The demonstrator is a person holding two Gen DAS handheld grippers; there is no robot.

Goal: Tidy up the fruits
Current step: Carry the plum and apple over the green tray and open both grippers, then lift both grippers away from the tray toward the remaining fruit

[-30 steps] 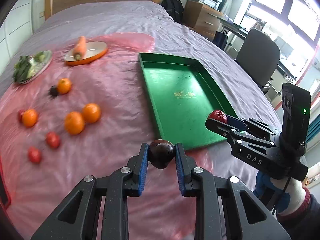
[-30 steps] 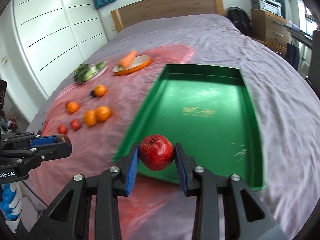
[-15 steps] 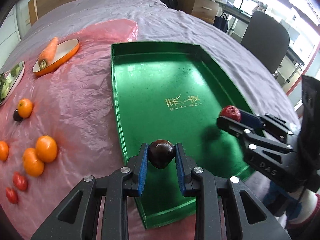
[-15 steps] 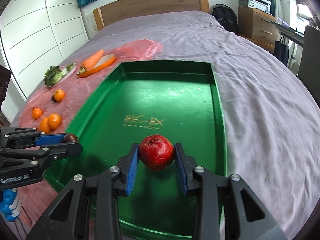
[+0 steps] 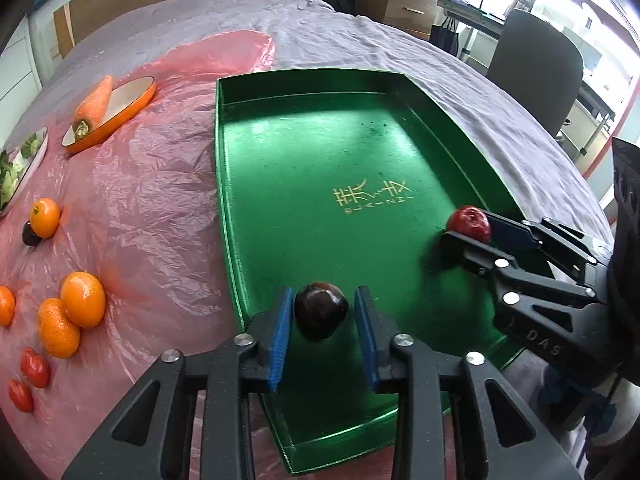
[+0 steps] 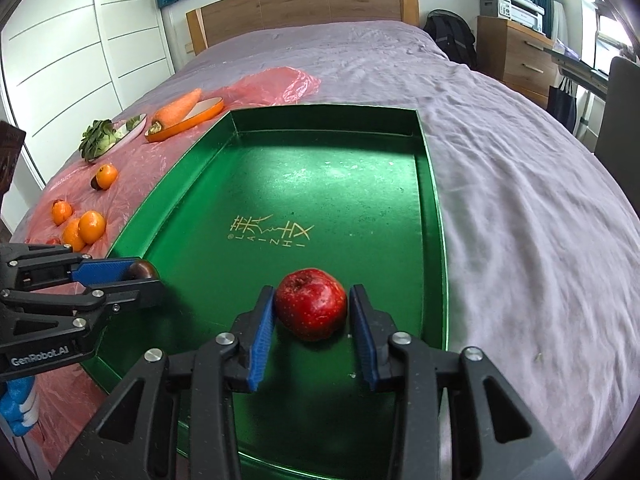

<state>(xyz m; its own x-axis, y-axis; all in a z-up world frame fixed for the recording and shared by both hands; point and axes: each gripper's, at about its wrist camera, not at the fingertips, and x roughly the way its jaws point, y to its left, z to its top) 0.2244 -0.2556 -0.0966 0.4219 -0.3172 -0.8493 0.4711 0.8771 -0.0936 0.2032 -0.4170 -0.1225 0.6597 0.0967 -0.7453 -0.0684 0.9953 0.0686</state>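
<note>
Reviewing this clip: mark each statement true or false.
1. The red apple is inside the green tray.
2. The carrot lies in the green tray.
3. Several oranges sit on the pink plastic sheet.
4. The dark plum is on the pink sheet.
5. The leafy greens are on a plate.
1. True: the red apple sits in the green tray, between the opening right claw pads.
2. False: the carrot lies on the orange dish, outside the tray.
3. True: the oranges are on the pink plastic sheet.
4. False: the dark plum is in the tray, between the opening left claw pads.
5. True: leafy greens are on a plate.
</note>
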